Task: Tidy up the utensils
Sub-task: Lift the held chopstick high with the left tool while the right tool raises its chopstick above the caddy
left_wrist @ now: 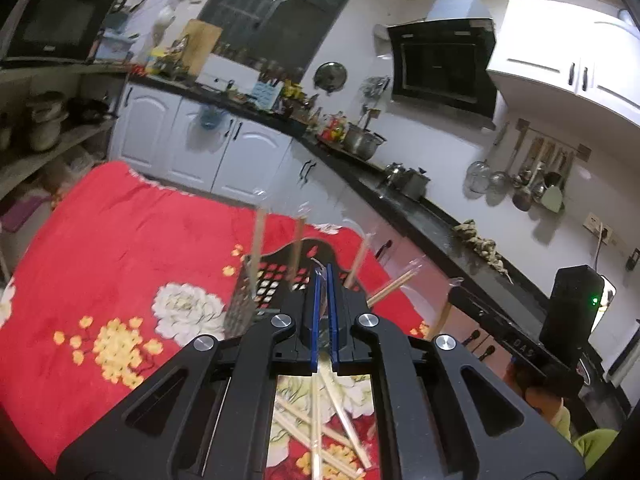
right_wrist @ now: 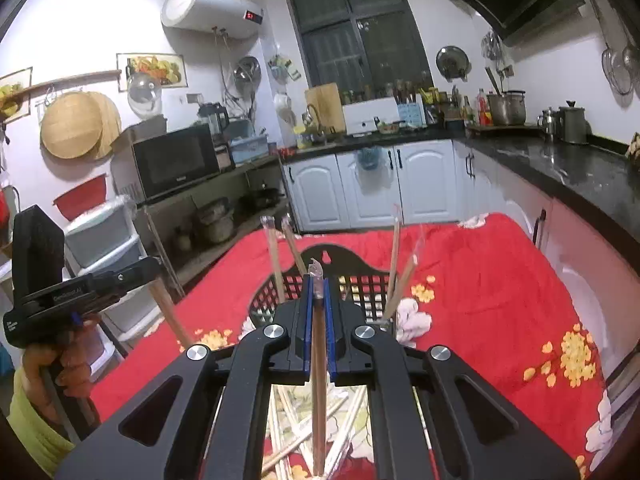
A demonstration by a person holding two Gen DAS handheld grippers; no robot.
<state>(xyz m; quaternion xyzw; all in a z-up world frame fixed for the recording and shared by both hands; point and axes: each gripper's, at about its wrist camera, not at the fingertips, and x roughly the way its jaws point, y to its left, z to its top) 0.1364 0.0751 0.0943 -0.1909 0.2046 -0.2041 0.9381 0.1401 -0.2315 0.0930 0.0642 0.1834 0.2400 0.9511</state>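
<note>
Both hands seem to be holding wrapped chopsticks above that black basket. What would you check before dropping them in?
1. Right gripper shut on wrapped chopsticks: ok.
2. Left gripper shut on its wrapped chopsticks: ok.
3. Black basket ahead of both grippers: ok.
4. Room among the chopsticks already standing in it: cannot tell.
5. Loose chopsticks left on the red cloth: not ok, more to sort.
</note>
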